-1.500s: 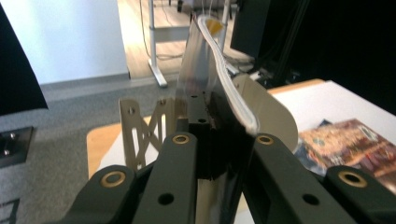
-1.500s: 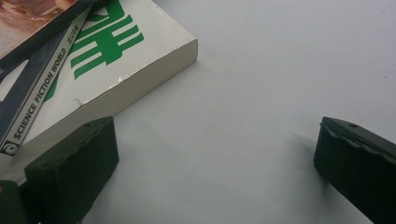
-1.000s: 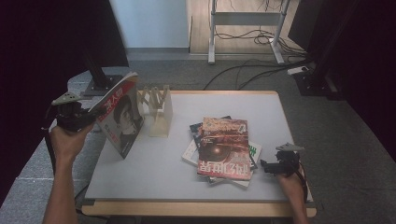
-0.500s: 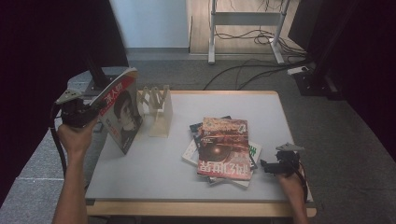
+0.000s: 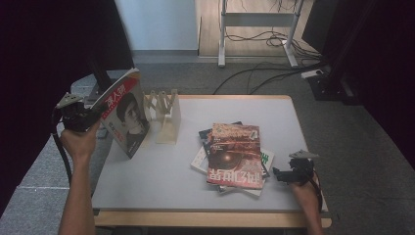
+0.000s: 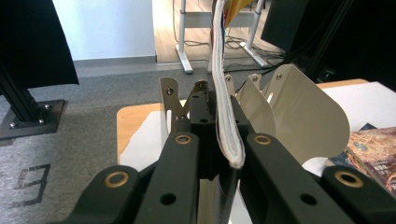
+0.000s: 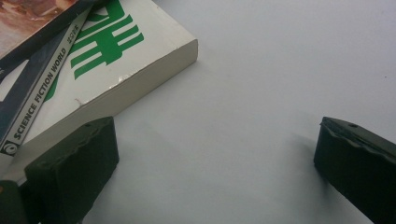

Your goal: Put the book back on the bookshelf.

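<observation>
Left gripper (image 5: 90, 117) clamped on magazine (image 5: 125, 117), now lifted slightly nearer rack (image 5: 164, 117); slotting comes next. Right gripper (image 5: 286, 175) open, idle beside stack (image 5: 235, 152).

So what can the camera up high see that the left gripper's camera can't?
The high view takes in the magazine's cover with a face on it, the right gripper by the table's near right corner and the whole pile of books. The left gripper view reveals the page edges pinched between the left gripper's jaws. Both show the beige rack.
</observation>
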Demonstrator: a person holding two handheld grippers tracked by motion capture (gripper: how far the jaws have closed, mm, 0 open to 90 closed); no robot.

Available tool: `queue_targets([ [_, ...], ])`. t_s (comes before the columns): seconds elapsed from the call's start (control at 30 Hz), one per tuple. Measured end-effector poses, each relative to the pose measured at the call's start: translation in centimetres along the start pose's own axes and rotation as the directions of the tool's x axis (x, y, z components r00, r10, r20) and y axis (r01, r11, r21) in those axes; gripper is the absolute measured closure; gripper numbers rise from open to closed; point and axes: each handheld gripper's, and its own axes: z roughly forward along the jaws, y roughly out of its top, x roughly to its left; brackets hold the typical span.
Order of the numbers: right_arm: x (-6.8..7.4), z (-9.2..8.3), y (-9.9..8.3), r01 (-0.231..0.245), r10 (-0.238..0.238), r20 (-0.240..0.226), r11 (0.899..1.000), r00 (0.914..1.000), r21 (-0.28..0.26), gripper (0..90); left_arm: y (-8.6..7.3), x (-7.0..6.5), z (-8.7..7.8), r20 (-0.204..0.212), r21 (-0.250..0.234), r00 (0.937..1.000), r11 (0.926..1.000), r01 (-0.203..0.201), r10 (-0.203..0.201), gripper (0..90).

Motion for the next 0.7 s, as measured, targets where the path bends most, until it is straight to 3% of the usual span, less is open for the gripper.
queue_targets([
  [0.13,0.0,0.0,0.0,0.0,0.0,0.0,1.0,1.0,0.0,0.0,-0.1,0.3,-0.1,-0.006,-0.001,0.9999,0.9999,0.013,-0.013,85.9],
  [0.27,0.0,0.0,0.0,0.0,0.0,0.001,1.0,1.0,0.0,0.0,-0.1,0.3,-0.1,-0.016,0.007,0.9999,1.0,-0.006,0.006,83.2],
  [0.7,0.0,0.0,0.0,0.0,0.0,0.001,1.0,1.0,0.0,0.0,-0.8,0.1,-1.0,0.007,0.029,0.9984,0.998,-0.057,0.056,56.8],
])
